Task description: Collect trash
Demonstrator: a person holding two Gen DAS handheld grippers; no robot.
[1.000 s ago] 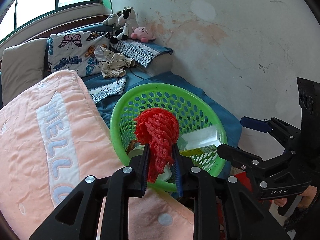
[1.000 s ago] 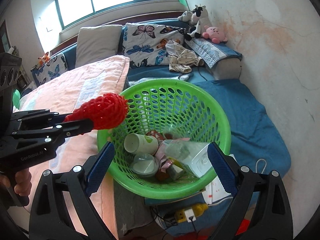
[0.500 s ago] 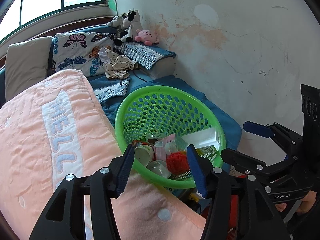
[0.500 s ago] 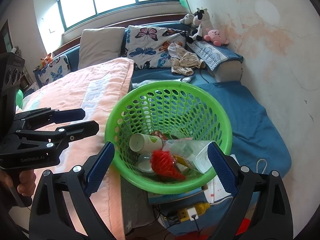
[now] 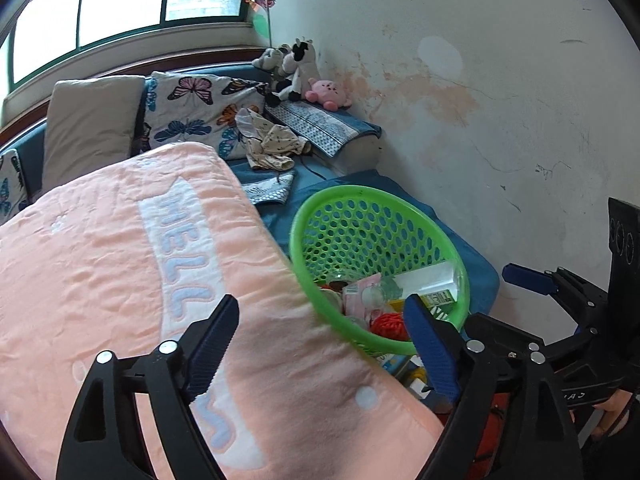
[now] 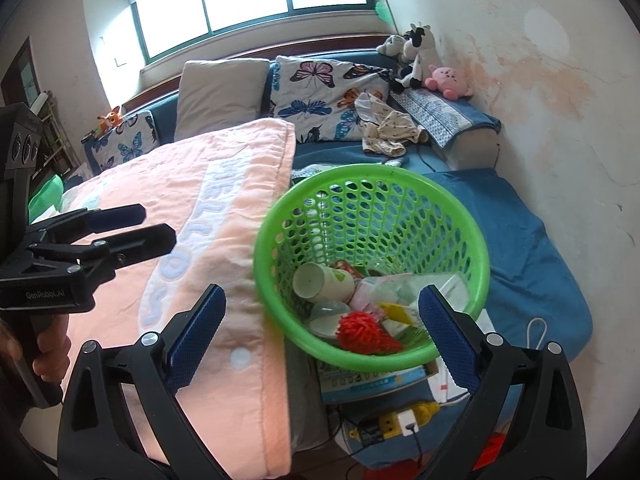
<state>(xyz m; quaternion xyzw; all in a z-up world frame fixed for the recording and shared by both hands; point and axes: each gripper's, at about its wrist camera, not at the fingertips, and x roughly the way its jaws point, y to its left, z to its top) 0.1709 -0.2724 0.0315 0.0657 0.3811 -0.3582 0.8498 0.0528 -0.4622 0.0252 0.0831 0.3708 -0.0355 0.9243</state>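
The left gripper (image 5: pixel 320 346) hangs over the edge of a pink blanket (image 5: pixel 120 264), its jaws opening wide with nothing between them; the right gripper (image 6: pixel 320 336) stands just as wide and empty, poised in front of the green basket (image 6: pixel 468 256). The red mesh ball (image 6: pixel 360 334) lies inside the basket against its near wall, beside a paper cup (image 6: pixel 320 282), plastic wrappers (image 6: pixel 404 292) and other scraps.

The basket looks tilted, its near rim low and jutting past the bed's edge above a stack of books (image 6: pixel 372 380) and a yellow power strip (image 6: pixel 400 424) on the floor. That is the likely hazard: a nudge from either gripper, or a tug on the blanket pressing its side, could tip it and spill the collected trash onto the cords below. The light mesh ball, near the low rim, would probably roll out first.

A blue sheet (image 6: pixel 532 248) covers the rest of the bed; butterfly cushions (image 6: pixel 324 92), a crumpled cloth (image 6: pixel 388 128) and soft toys (image 6: pixel 424 60) sit well behind. Whether any trash remains outside the basket cannot be told from these views.
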